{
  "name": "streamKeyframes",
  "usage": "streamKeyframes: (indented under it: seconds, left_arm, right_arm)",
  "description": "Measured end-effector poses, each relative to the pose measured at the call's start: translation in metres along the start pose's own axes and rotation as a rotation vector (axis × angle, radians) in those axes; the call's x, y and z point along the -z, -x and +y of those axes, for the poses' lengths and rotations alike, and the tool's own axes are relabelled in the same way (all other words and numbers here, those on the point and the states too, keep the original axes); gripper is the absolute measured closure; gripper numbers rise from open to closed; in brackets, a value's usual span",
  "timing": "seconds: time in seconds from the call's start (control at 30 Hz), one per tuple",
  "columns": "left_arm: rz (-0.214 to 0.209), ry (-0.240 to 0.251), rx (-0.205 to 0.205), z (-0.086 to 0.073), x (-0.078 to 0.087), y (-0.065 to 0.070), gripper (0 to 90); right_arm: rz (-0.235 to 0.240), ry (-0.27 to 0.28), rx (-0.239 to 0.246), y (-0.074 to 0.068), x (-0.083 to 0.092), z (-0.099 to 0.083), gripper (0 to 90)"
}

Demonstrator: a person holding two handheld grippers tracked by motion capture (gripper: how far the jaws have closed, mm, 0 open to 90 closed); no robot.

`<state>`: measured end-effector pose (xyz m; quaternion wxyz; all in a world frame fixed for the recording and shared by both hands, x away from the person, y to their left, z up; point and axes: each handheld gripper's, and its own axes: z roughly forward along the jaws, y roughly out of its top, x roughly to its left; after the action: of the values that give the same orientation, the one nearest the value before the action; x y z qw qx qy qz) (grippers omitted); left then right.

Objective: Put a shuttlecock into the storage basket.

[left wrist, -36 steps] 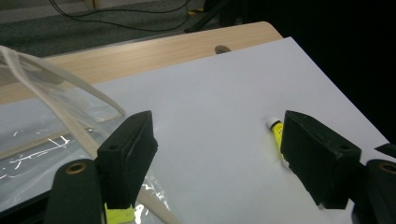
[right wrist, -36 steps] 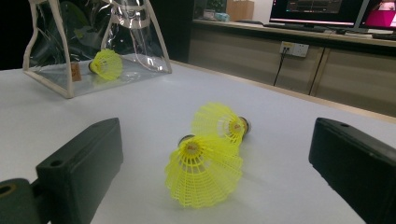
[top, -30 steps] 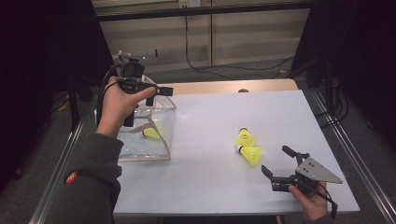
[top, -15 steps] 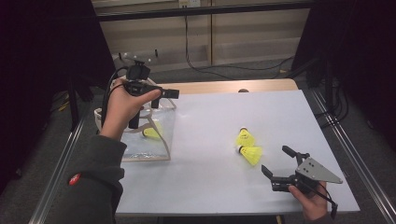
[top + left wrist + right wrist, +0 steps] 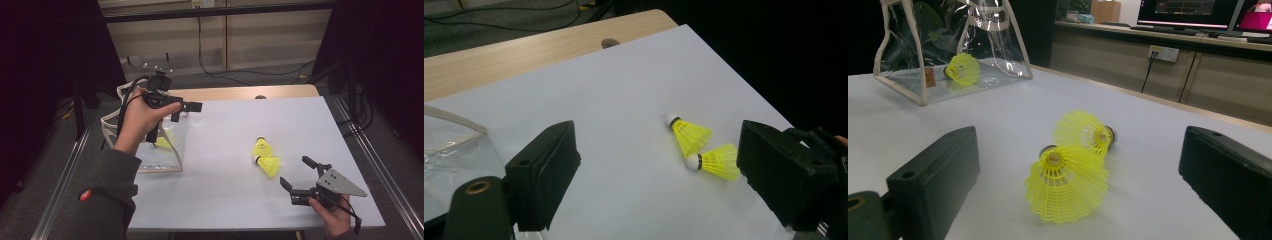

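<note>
My left gripper [image 5: 186, 111] hovers over a clear bag [image 5: 150, 150] at the table's left and points right. Its jaws have just been opening and stand open with nothing between them [image 5: 656, 150]. One yellow shuttlecock [image 5: 164, 141] lies inside the bag [image 5: 953, 40]. Two more yellow shuttlecocks [image 5: 262, 148] [image 5: 269, 165] lie side by side on the white table, right of centre. My right gripper [image 5: 295, 171] rests low near the front right, open, aimed at that pair. The nearer shuttlecock [image 5: 1068, 185] lies just ahead of its jaws, the other [image 5: 1085, 131] behind it.
The white tabletop [image 5: 225, 200] ends in a wooden strip [image 5: 240, 93] at the back. Metal rails [image 5: 370, 155] run along both sides. The bag has cream straps [image 5: 107, 127] that hang off its left side.
My left hand has moved right and a little down over the bag, and its jaws have spread wider. The right gripper and the shuttlecocks have kept still.
</note>
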<state>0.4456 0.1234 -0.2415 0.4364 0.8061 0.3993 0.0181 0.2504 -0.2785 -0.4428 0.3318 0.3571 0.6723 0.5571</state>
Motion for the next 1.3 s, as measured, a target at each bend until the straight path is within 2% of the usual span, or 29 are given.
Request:
streamKeyframes:
  seconds: [0.53, 1.13, 1.3]
  left_arm:
    - [-0.031, -0.033, -0.039, -0.009, -0.014, 0.01, 14.7]
    - [-0.066, -0.045, -0.066, -0.019, -0.029, 0.021, 13.7]
    - [-0.081, -0.065, -0.08, -0.022, -0.034, 0.024, 14.2]
  right_arm:
    - [0.004, 0.001, 0.0, 0.0, 0.0, 0.0, 2.9]
    - [0.003, 0.001, 0.003, 0.0, 0.0, 0.0, 2.9]
    - [0.004, 0.001, 0.006, 0.0, 0.0, 0.0, 2.9]
